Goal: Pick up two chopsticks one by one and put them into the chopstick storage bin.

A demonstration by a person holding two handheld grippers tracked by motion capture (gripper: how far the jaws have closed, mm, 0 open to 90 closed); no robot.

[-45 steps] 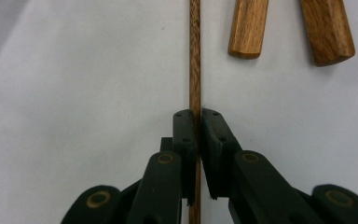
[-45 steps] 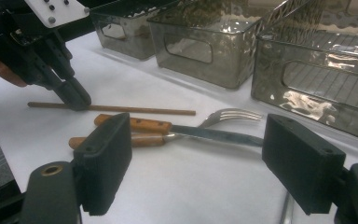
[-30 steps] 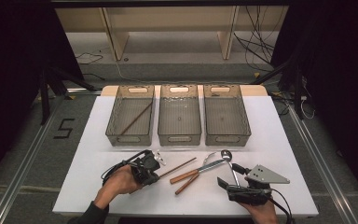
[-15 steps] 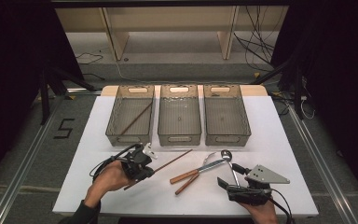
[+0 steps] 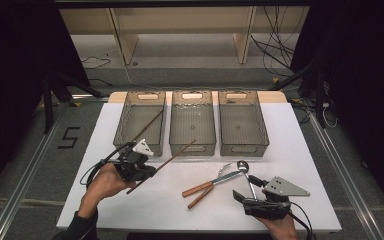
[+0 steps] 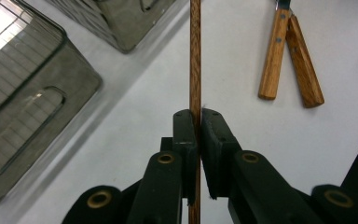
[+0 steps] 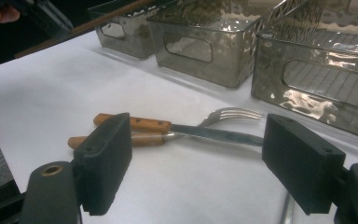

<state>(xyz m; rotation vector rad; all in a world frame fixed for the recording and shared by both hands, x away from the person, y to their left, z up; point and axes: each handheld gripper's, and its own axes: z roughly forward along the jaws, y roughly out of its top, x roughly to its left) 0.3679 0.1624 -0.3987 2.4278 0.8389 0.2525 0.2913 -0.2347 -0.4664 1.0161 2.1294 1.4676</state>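
So the left gripper (image 5: 139,167) has its jaws clenched on a single wooden chopstick (image 5: 172,155), pinched low down near one end so most of its length sticks out ahead. My guess is that's deliberate: with the long end free, it can be steered over the rim of the left bin (image 5: 141,121), where another chopstick (image 5: 147,126) already lies slanted inside. Looks like a sort-the-cutlery-by-type job. In the high view the held stick hangs above the tabletop (image 5: 105,130), its far tip reaching toward the front wall of the middle bin (image 5: 192,121).

The right gripper (image 5: 250,199) sits at the near edge with its jaws spread wide and nothing between them, aimed at the leftover pile. Probably just waiting its turn.

Harder to read: the wooden-handled knife (image 7: 200,133) and fork (image 7: 226,113) lie crossed, so where one handle ends is murky. A spoon (image 5: 244,167) is partly tucked behind the right gripper. The bins' smoky, wavy walls blur whatever's inside; the right bin (image 5: 242,121) looks empty, but I can't swear to it. In the left gripper view the chopstick's tip is cut off at the top.
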